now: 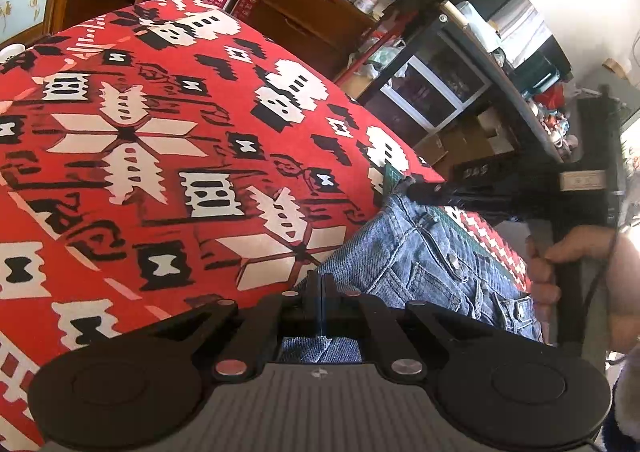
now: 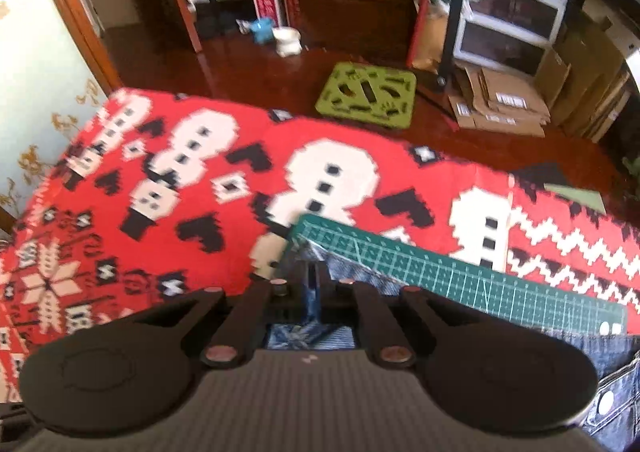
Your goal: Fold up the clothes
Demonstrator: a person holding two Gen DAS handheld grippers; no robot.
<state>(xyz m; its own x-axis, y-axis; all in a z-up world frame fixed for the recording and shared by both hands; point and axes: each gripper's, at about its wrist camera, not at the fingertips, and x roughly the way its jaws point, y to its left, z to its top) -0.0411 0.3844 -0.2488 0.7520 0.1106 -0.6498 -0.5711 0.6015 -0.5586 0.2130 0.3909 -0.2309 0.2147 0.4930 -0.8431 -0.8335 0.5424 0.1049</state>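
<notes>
The denim garment (image 1: 424,264), snap-buttoned and seamed like a jacket or jeans, lies in the lower right of the left wrist view on the red patterned blanket (image 1: 160,156), over a green cutting mat (image 2: 460,272) that shows best at centre right of the right wrist view. Both tools are clenched on it. The left gripper (image 1: 321,284) has its fingers pressed together with blue cloth pinched between them and more denim visible in the window just below. The right gripper (image 2: 314,284) is likewise closed on a fold of denim, with bunched blue fabric beneath; in the left wrist view it appears at right centre (image 1: 416,188), biting the garment's upper edge, with the person's hand (image 1: 560,264) on its handle.

The relation that matters: the two grips sit on one stretch of cloth, running from lower centre up to the right of the left view, so the held edge lies along that diagonal and the rest of the garment trails off toward the lower right. Neither hand is nearer; both already have hold.

Most of the garment is cut off by the frame edges and the gripper bodies, so I cannot tell whether it is spread flat or already doubled over, nor which corners are held. The right view is blurred, and the cloth looks slightly lifted, though that is uncertain
</notes>
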